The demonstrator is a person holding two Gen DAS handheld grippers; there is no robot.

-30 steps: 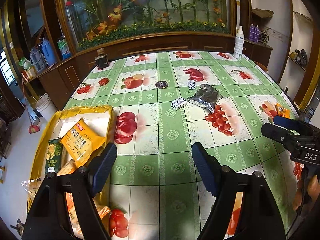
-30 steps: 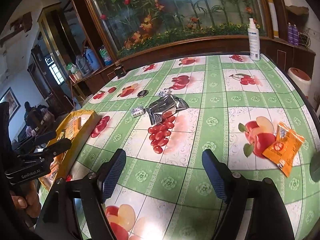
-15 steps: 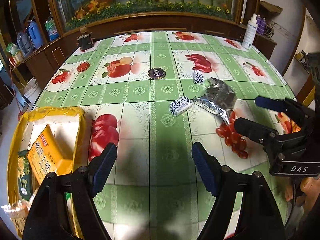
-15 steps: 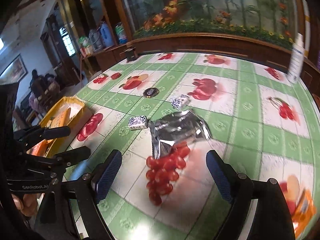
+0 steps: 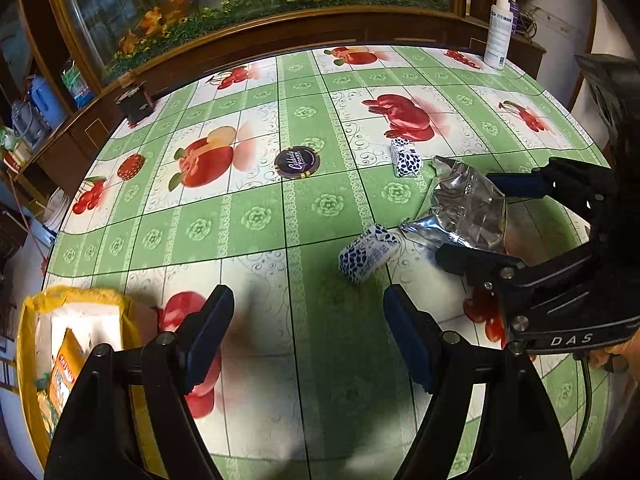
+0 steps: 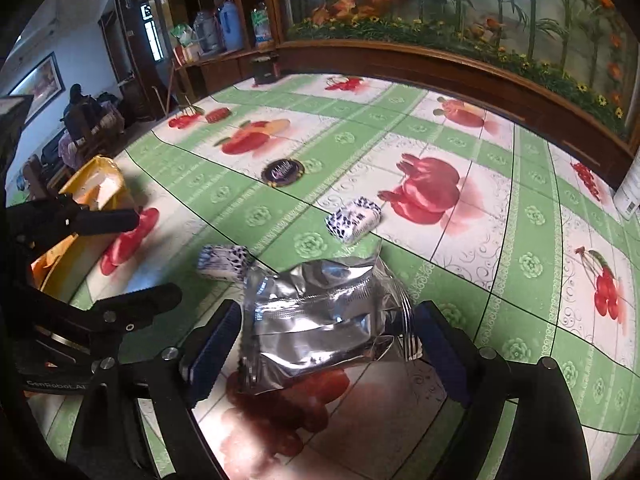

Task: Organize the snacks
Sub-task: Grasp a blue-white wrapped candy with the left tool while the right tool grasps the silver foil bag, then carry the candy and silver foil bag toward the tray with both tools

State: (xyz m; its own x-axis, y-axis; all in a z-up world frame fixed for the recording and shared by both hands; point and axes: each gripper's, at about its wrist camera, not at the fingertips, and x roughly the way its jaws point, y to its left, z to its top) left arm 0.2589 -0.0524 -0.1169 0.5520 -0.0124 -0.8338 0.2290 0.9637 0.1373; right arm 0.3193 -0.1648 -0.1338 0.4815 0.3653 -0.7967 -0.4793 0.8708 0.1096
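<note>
A crumpled silver foil bag (image 6: pixel 324 320) lies on the fruit-print tablecloth between the blue pads of my right gripper (image 6: pixel 328 348). Its jaws are closing, and the pads sit at the bag's two edges without clearly pressing it. In the left wrist view the right gripper (image 5: pixel 492 224) straddles the same silver bag (image 5: pixel 468 208). My left gripper (image 5: pixel 308 332) is open and empty, just short of a blue-and-white packet (image 5: pixel 370 254). A second blue-and-white packet (image 5: pixel 406 157) and a round dark snack disc (image 5: pixel 298 163) lie farther back.
A yellow bin (image 5: pixel 28 340) holding snack packs stands at the table's left edge. A white bottle (image 5: pixel 498 32) and a small dark box (image 5: pixel 134 102) sit at the far edge, below a wooden cabinet with a painted glass panel.
Both grippers have moved forward and lower over the table. The right gripper rolled and came to straddle the silver bag. The left gripper left the bin side and neared the closer blue-and-white packet.
</note>
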